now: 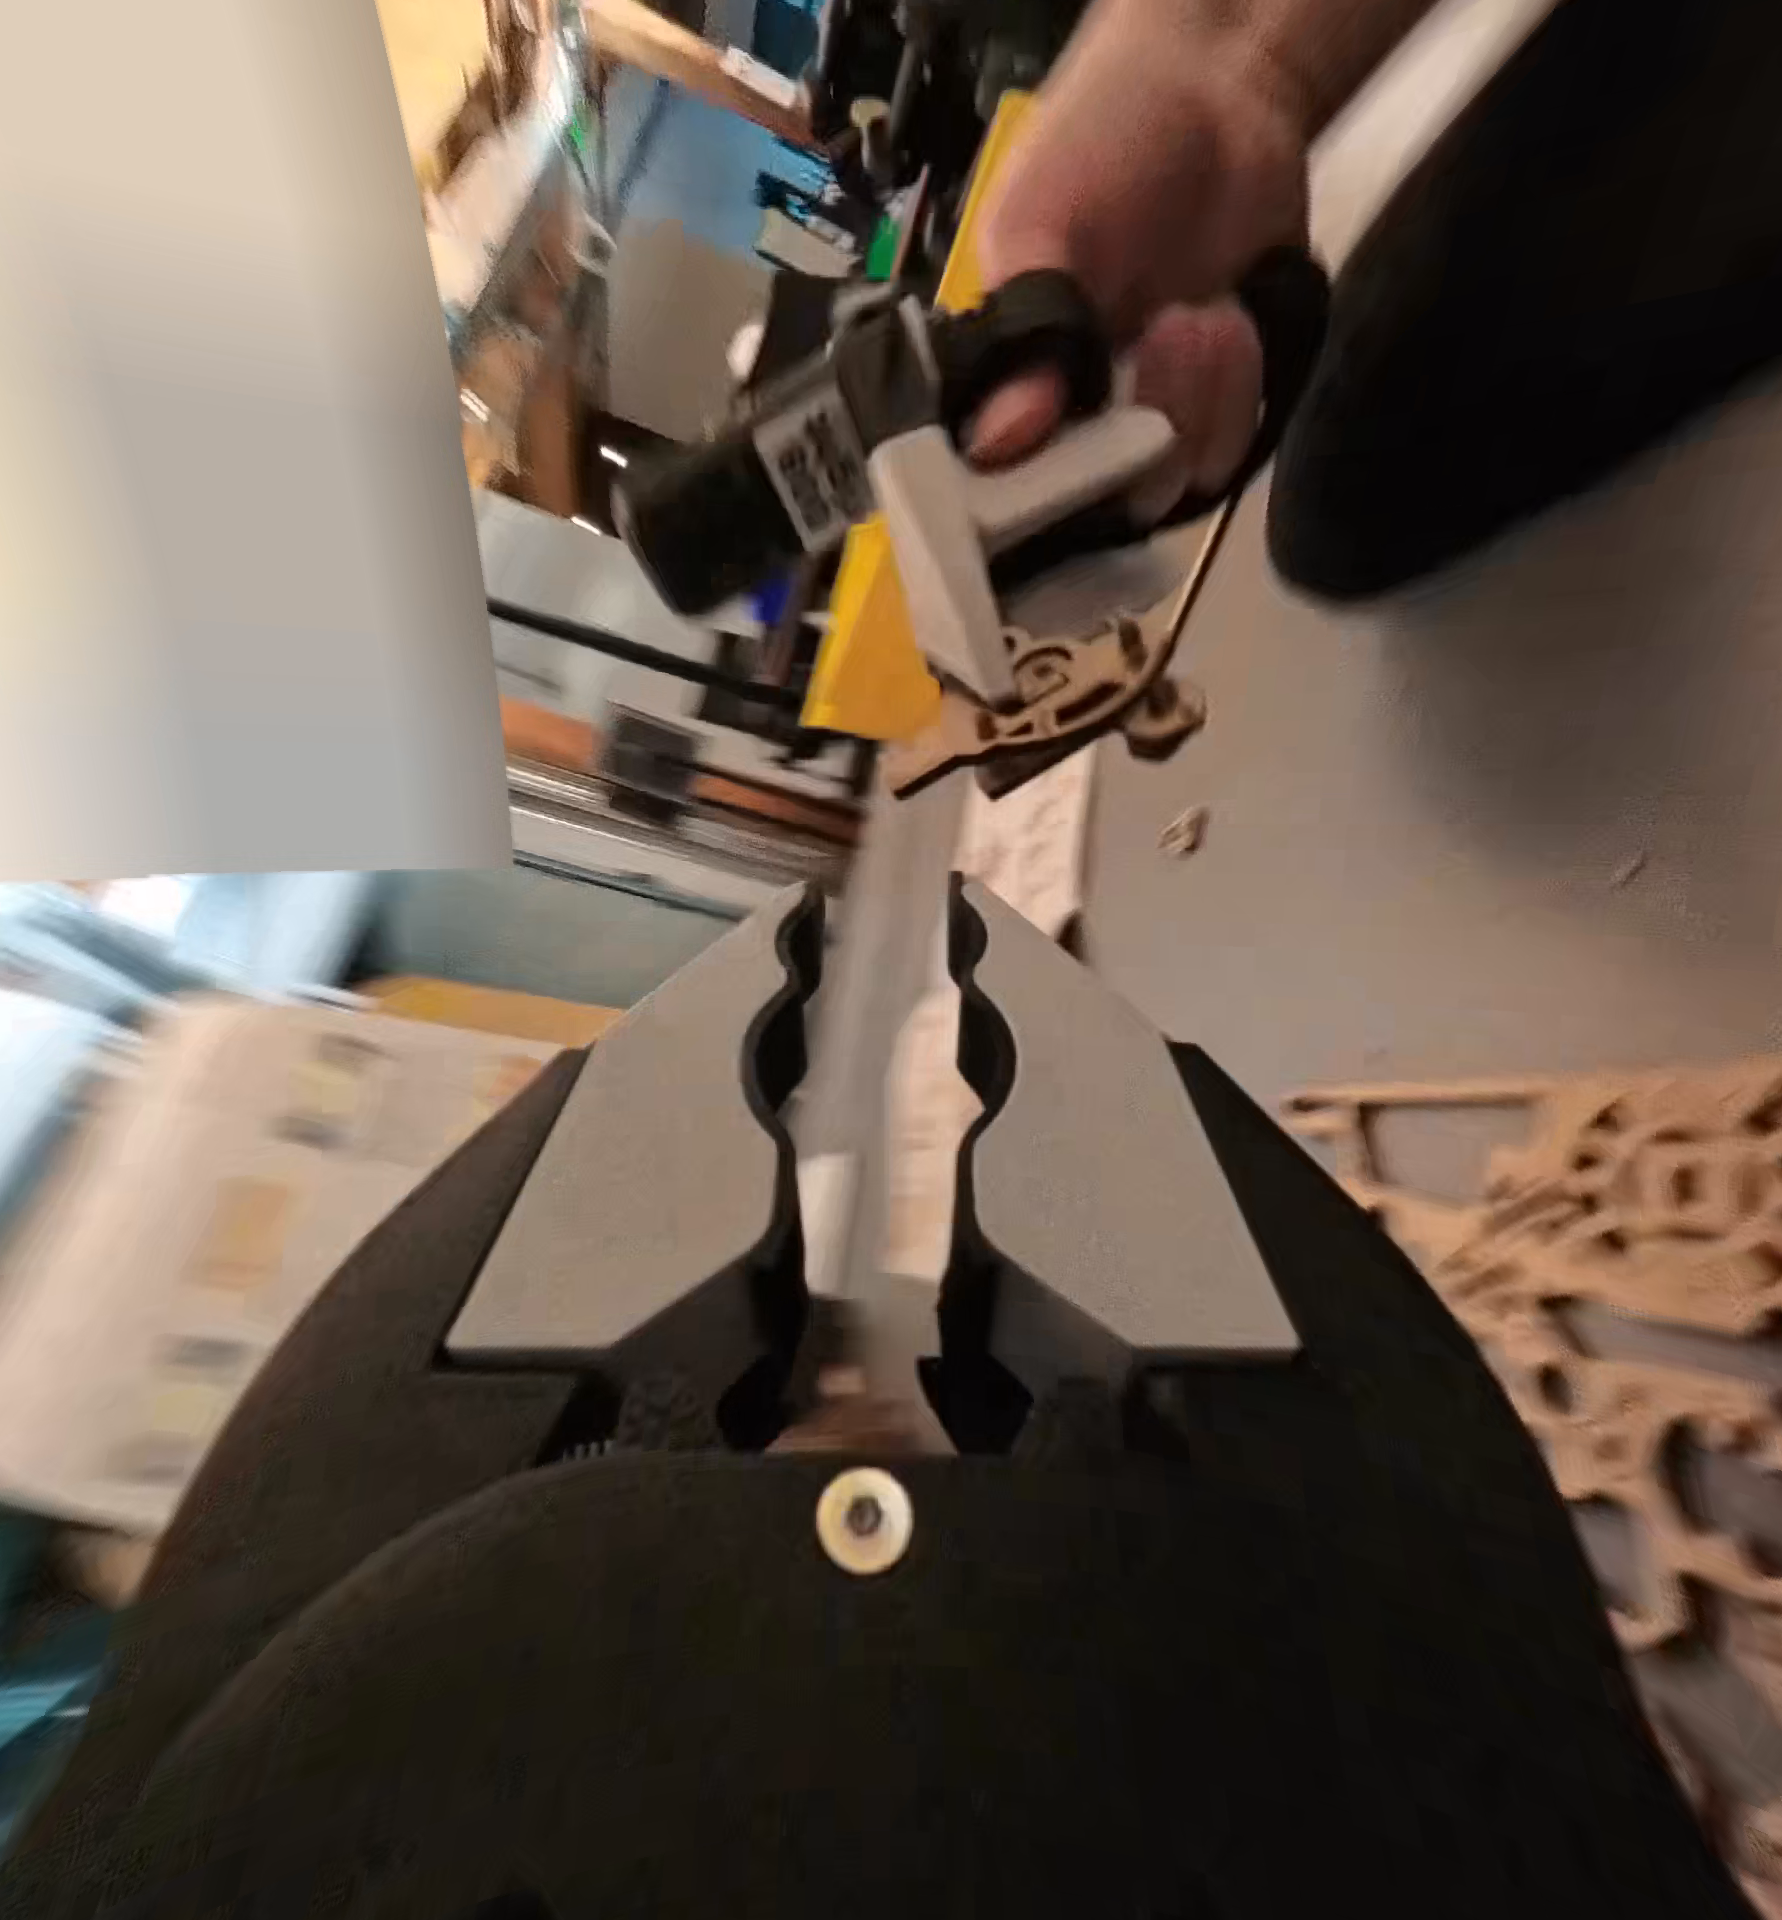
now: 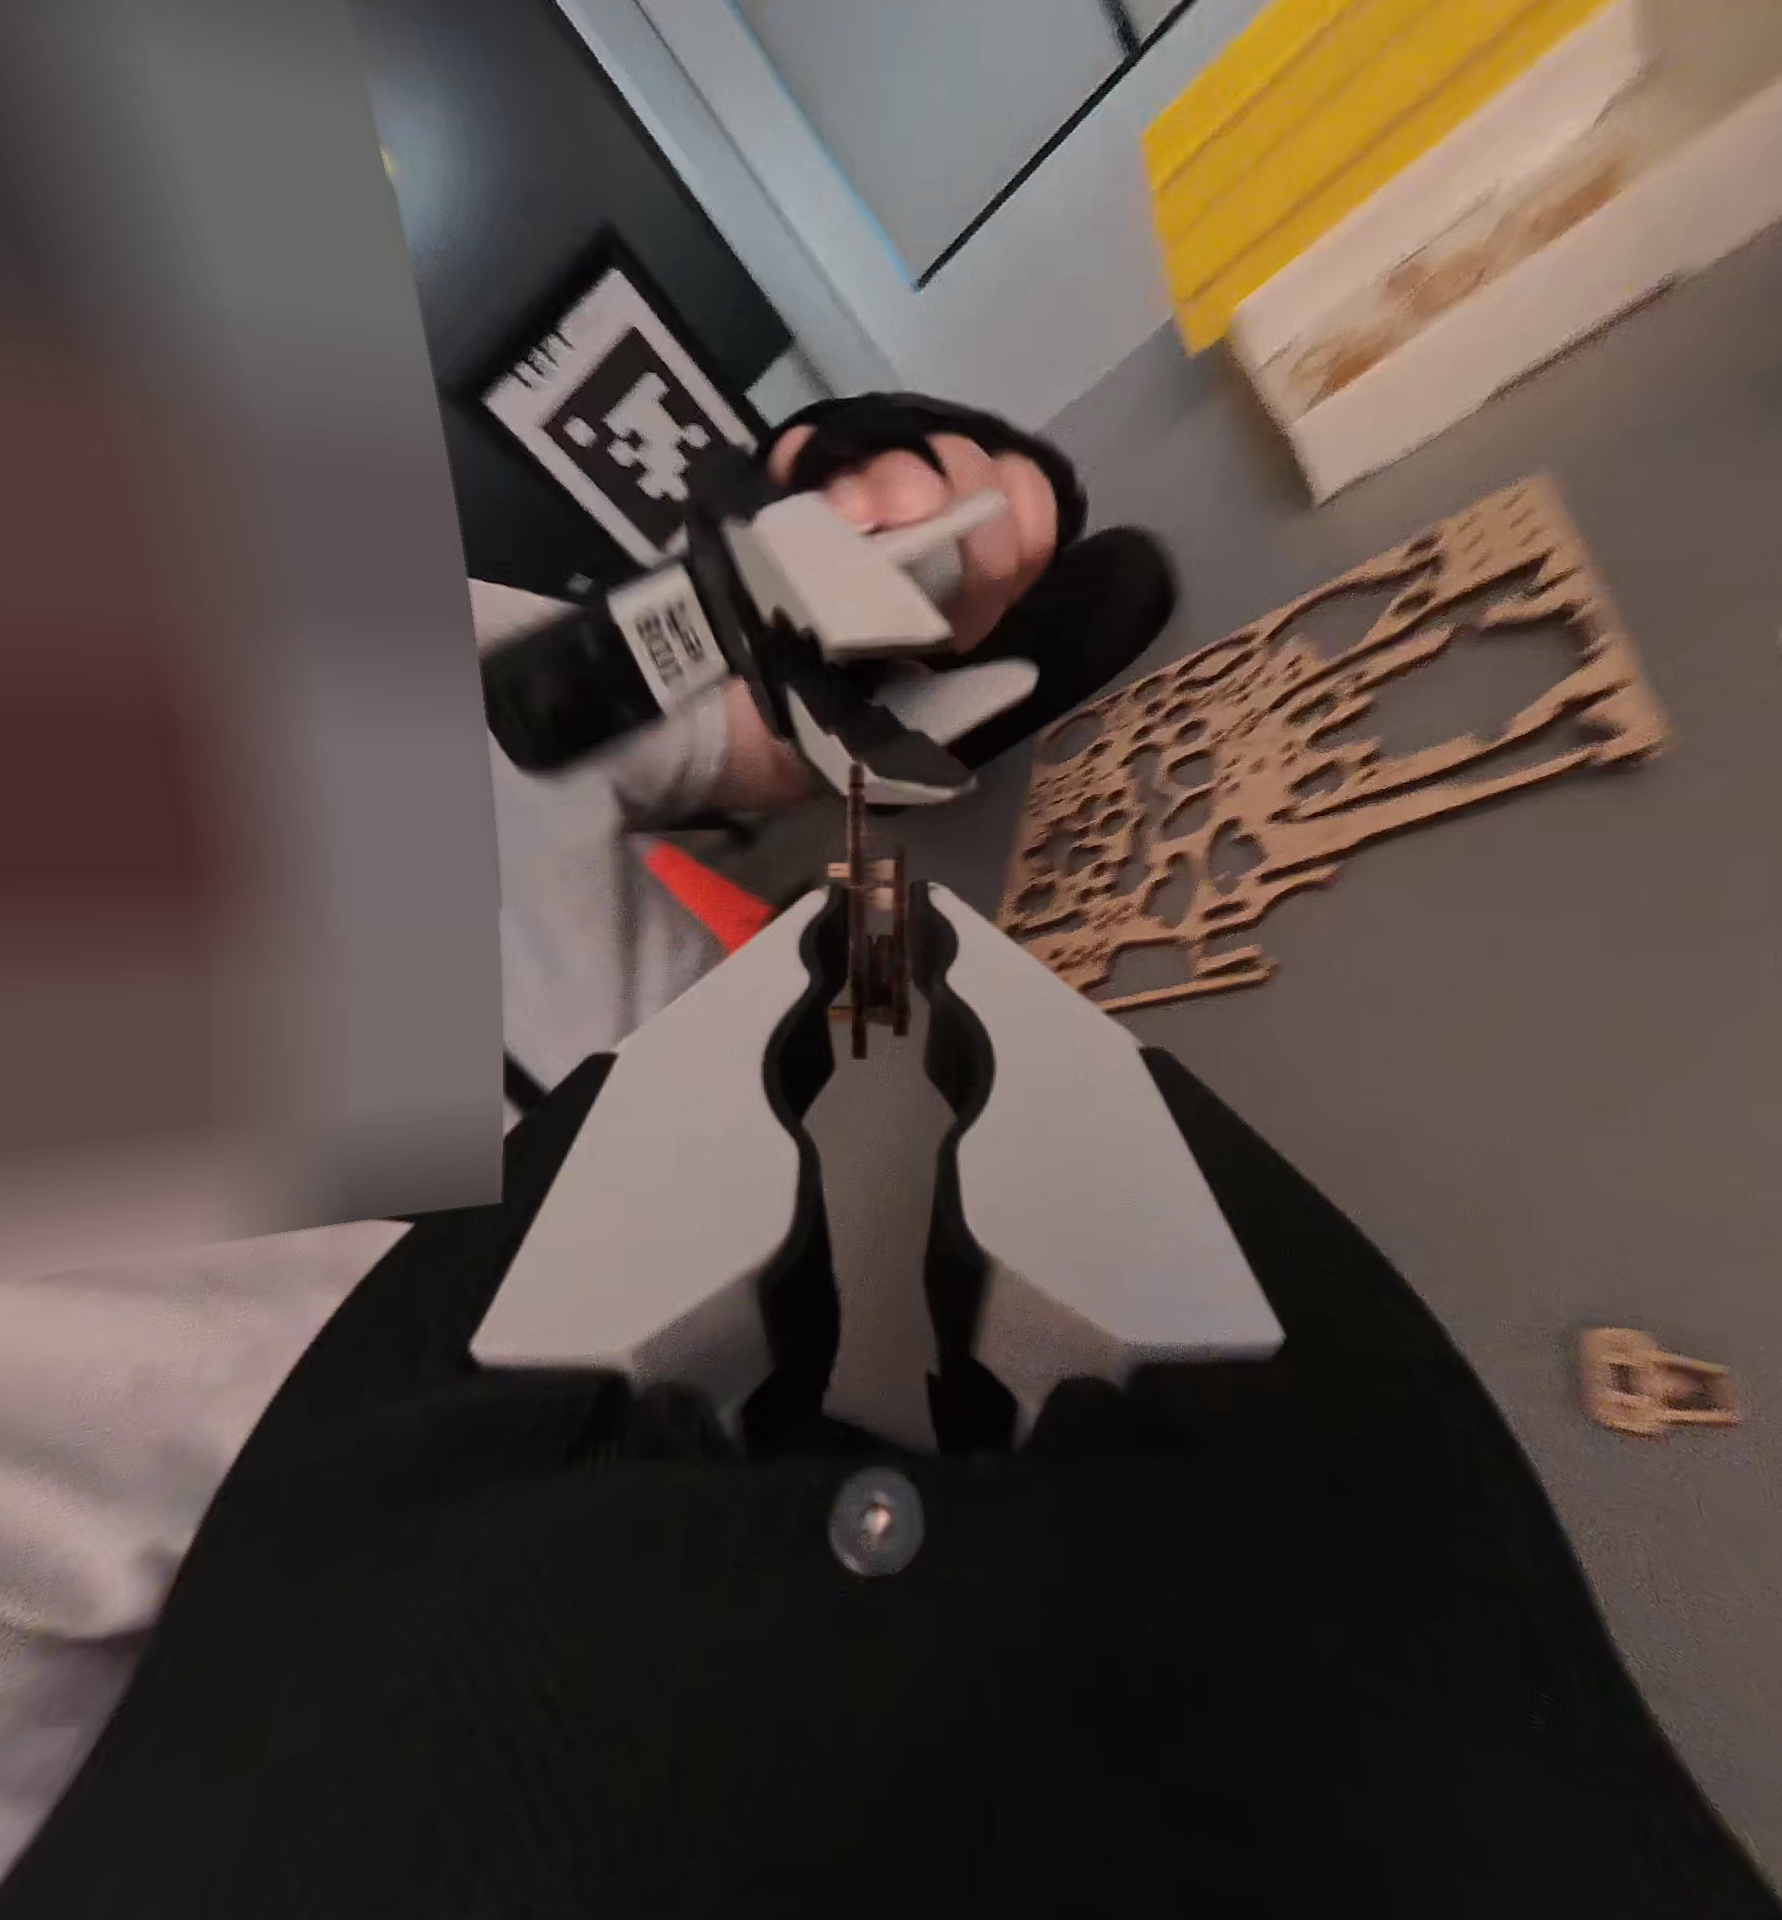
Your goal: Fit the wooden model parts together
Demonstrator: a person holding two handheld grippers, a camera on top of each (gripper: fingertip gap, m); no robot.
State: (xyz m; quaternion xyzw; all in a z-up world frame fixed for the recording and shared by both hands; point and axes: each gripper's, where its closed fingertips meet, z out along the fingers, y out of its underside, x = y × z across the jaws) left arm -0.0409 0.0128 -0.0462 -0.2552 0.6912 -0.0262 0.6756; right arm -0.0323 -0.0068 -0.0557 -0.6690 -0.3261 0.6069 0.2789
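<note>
I hold the right gripper (image 2: 871, 914) clamped on the wooden model (image 2: 874, 961), raised above the grey table (image 2: 1489, 1143). The left gripper (image 1: 887, 914) is empty, its jaws a narrow gap apart. From the model, its tips lie just beyond, apart from the model's top edge. The punched sheet (image 2: 1313, 769) lies flat on the table past the model, well apart. One loose part (image 2: 1656, 1397) lies nearer me, with bare table around it.
</note>
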